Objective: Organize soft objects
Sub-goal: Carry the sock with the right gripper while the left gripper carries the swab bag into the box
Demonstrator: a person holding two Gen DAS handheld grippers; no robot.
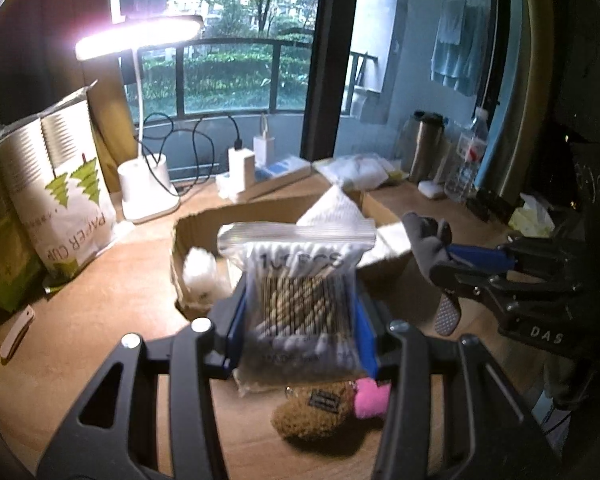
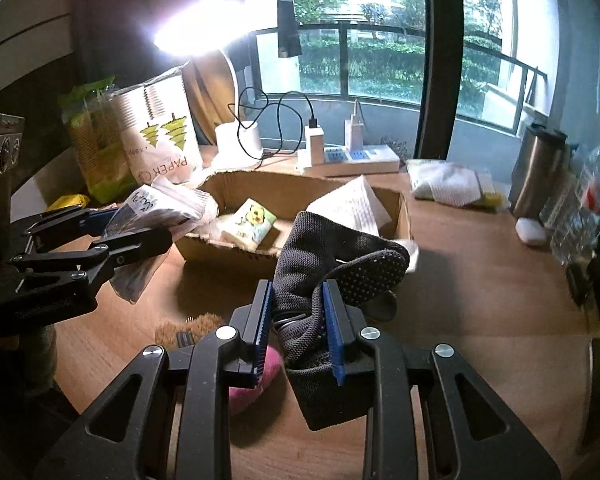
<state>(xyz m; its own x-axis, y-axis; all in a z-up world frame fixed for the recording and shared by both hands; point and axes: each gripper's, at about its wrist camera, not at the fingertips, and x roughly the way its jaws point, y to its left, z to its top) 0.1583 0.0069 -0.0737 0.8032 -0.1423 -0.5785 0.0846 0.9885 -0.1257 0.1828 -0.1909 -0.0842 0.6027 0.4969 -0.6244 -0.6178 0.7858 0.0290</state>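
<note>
My left gripper point(image 1: 300, 316) is shut on a clear bag of cotton swabs point(image 1: 300, 292), held above the near edge of an open cardboard box point(image 1: 204, 220); the swab bag also shows in the right wrist view point(image 2: 160, 204). My right gripper point(image 2: 298, 320) is shut on a dark grey dotted glove point(image 2: 332, 264), held just in front of the box point(image 2: 296, 188); the glove also shows in the left wrist view point(image 1: 428, 240). The box holds cotton balls point(image 1: 200, 272), a tissue pack point(image 2: 252, 220) and white paper point(image 2: 352, 204). A brown plush toy point(image 1: 316, 412) with a pink part point(image 1: 370, 396) lies on the desk below the grippers.
A paper cup bag point(image 1: 64, 188) and a lit desk lamp point(image 1: 144, 184) stand at the back left. A power strip with chargers point(image 2: 352, 156) lies behind the box. A steel flask point(image 2: 540, 168), a water bottle point(image 1: 468, 156) and a white packet point(image 2: 448, 184) are at the right.
</note>
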